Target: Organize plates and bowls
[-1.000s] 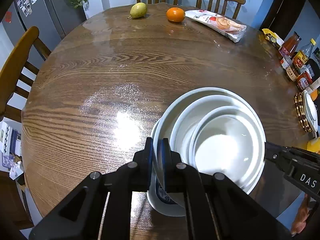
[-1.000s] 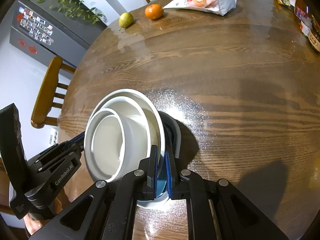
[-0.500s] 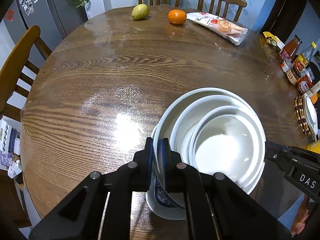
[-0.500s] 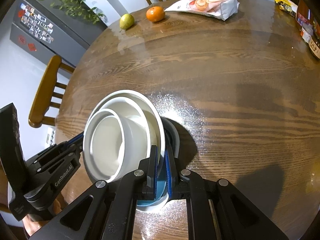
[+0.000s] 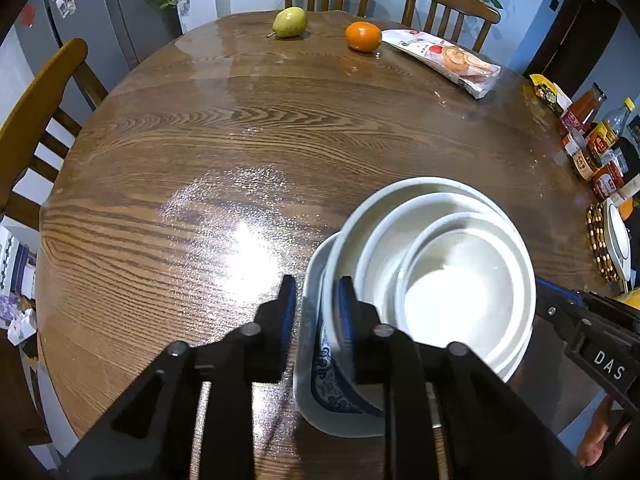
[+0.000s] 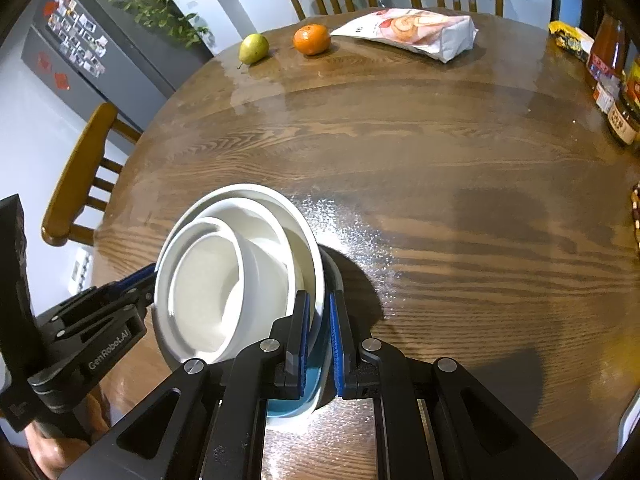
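Since a second ago, left tongs have just been opening, released around the glossy nested white bowls' rim; right tongs stay clenched on it above the grainy wooden desk.

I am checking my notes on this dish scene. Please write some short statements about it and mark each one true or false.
1. The white bowls are nested one inside another. True.
2. The stack sits on a patterned plate with blue decoration. True.
3. The left gripper is clamped tight on the rim. False: its jaws have just been opening, and a gap shows beside the rim that stands between them.
4. The right gripper is wide open, away from the dishes. False: it is shut on the edge of the stack.
5. A pear and an orange lie at the far side of the table. True.
6. The snack bag lies inside the top bowl. False: it lies on the table beside the orange.
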Available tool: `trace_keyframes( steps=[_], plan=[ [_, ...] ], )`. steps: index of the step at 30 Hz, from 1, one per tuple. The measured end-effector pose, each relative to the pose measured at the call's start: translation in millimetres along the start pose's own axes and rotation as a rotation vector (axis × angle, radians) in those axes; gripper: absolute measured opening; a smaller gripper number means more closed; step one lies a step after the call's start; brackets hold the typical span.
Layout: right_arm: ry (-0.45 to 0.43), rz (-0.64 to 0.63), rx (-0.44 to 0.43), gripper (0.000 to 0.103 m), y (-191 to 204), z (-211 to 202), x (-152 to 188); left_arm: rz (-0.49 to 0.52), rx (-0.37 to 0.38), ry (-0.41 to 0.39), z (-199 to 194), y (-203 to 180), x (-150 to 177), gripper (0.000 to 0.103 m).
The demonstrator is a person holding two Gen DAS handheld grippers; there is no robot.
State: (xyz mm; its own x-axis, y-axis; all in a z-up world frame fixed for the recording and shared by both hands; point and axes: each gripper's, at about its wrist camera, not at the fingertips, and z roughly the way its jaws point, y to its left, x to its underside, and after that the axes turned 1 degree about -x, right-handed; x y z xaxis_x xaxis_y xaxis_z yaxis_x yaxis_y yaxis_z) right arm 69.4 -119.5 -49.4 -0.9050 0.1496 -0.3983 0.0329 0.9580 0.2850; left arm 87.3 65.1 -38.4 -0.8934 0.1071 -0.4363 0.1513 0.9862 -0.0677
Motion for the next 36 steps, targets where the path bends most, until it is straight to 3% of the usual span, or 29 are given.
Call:
trace_keyframes(
  steps=[6, 8, 10, 12, 16, 18, 20, 22, 28, 30, 32, 36],
  plan=[
    [-0.055, -0.017, 0.031, 0.011, -0.1, -13.4, -4.3, -0.004, -0.005, -0.026, -5.6, 0.5, -0.9, 0.03],
    [-0.06, -0.015, 0.004, 0.011, 0.0, -17.2, -5.9, -0.006, -0.013, -0.046, -10.7, 1.0, -1.4, 0.033],
    [-0.078, -0.026, 0.016, 0.011, 1.4, -20.9, -5.3, -0.009, -0.019, -0.059, -14.8, 2.4, -1.9, 0.038],
    [-0.093, -0.035, 0.019, 0.011, 2.6, -25.1, -3.8, -0.015, -0.017, -0.074, -19.7, 4.4, -2.0, 0.051],
    [-0.109, -0.054, 0.012, 0.012, 5.2, -32.1, -0.1, -0.015, -0.022, -0.098, -28.4, 4.7, -0.3, 0.057],
    [-0.121, -0.067, 0.017, 0.02, 7.2, -37.0, 2.3, -0.013, -0.019, -0.11, -33.3, 4.2, 1.8, 0.07],
    [-0.136, -0.077, 0.014, 0.044, 8.9, -42.3, 6.2, -0.008, -0.017, -0.123, -37.7, 2.9, 4.2, 0.075],
    [-0.147, -0.084, 0.001, 0.058, 10.1, -46.6, 9.6, 0.0, -0.015, -0.132, -42.6, 1.3, 7.1, 0.078],
    [-0.139, -0.149, -0.021, 0.072, 20.2, -51.1, 22.8, 0.012, -0.016, -0.17, -58.6, 0.1, 14.7, 0.091],
    [-0.143, -0.182, -0.019, 0.08, 25.0, -53.5, 29.0, 0.008, -0.016, -0.181, -63.2, 0.8, 17.3, 0.103],
    [-0.15, -0.204, -0.022, 0.095, 27.4, -55.7, 34.1, 0.008, -0.027, -0.193, -67.8, 0.5, 19.6, 0.102],
    [-0.165, -0.235, -0.038, 0.096, 30.0, -58.2, 43.5, 0.01, -0.022, -0.201, -72.9, 0.3, 23.6, 0.102]
  ],
)
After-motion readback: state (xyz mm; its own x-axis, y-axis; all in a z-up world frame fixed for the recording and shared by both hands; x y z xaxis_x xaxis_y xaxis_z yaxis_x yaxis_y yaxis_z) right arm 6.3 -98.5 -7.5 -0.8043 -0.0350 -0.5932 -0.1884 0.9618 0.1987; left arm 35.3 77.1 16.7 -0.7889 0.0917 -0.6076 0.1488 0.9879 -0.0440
